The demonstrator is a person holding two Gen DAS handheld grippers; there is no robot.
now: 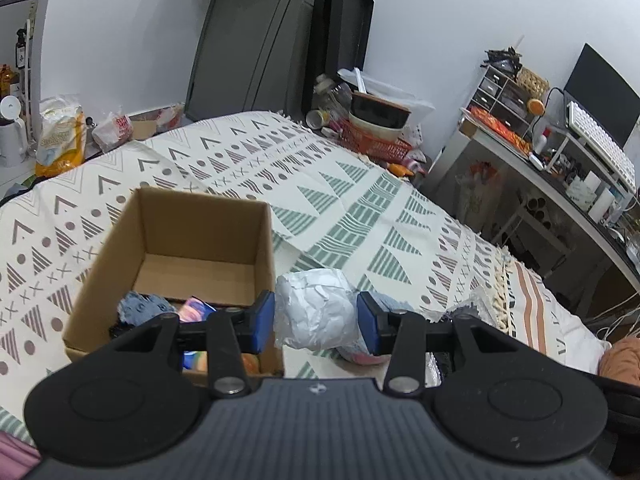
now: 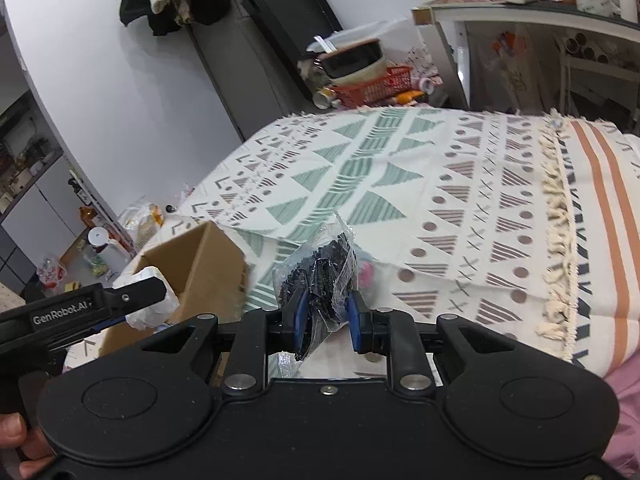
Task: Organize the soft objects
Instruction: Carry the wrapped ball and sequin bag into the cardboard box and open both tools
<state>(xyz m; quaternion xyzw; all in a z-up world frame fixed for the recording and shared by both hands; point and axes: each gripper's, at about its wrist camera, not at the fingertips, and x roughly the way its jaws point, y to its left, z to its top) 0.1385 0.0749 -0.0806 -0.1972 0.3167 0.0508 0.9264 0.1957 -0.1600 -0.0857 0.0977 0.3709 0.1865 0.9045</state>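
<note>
Left wrist view: the left gripper (image 1: 316, 318) holds a crumpled white paper ball (image 1: 316, 312) between its blue pads, the jaws set wide and closed against its sides, above a bed (image 1: 360, 184) spread with a cream cover printed in green and grey triangles. To the left of the jaws stands an open cardboard box (image 1: 192, 240); a blue-grey cloth (image 1: 140, 308) and a colourful packet (image 1: 194, 308) lie in its near end, partly hidden by the gripper body. Beyond the jaws, past the far edge of the bed, an orange basket (image 1: 376, 144) carries stacked bowls against a white wall; to the right, a cluttered bench (image 1: 560, 176) bears a white keyboard (image 1: 600, 144) and a dark monitor (image 1: 600, 92). Right wrist view: the right gripper (image 2: 326, 320) is clamped on a clear plastic bag of small black pieces (image 2: 320, 272), which rises between and ahead of the jaws. A pink item (image 2: 366, 272) just behind the bag is too obscured to identify. Left of these jaws appear the box and the other gripper with its paper ball. A hand (image 2: 16, 440) is cut off at the lower left corner.
</note>
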